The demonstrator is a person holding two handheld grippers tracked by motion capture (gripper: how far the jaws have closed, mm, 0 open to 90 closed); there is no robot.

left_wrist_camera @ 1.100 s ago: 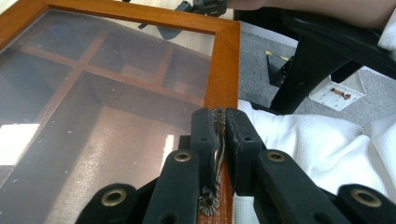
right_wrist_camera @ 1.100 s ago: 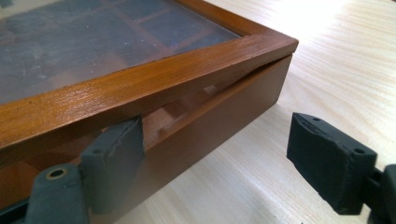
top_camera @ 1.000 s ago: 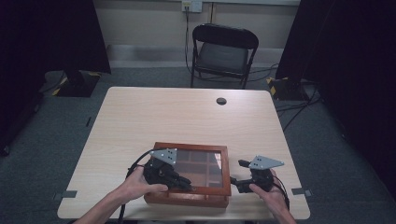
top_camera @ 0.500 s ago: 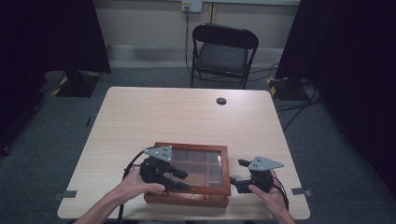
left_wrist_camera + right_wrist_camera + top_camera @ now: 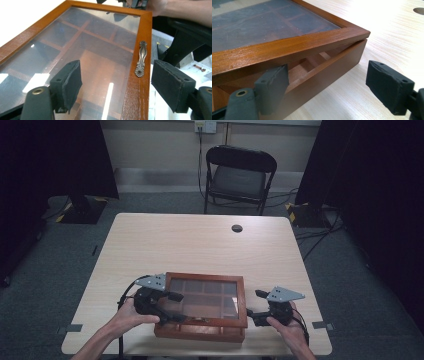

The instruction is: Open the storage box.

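Observation:
A wooden box (image 5: 200,332) with a glass lid (image 5: 205,295) lies near the table's front edge. My left gripper (image 5: 174,308) hovers over the lid's front left part. Its jaws have just been opening and now stand wide on either side of the lid's front rail (image 5: 140,32), clear of the brass handle (image 5: 140,58). My right gripper (image 5: 255,305) sits at the box's right side, open. In its view the lid rail (image 5: 287,48) stands slightly raised off the box wall (image 5: 332,70). One pad (image 5: 273,87) is at that gap, the other pad (image 5: 389,87) over the table.
The light wooden table (image 5: 200,245) stretches beyond the box, with a round cable hole (image 5: 237,228) near its far edge. A black chair (image 5: 237,175) stands behind the table. The box is close to the table's front edge (image 5: 200,352).
My left gripper has slid left along the box's front side and its jaws have spread apart. The right gripper and the box have stayed put.

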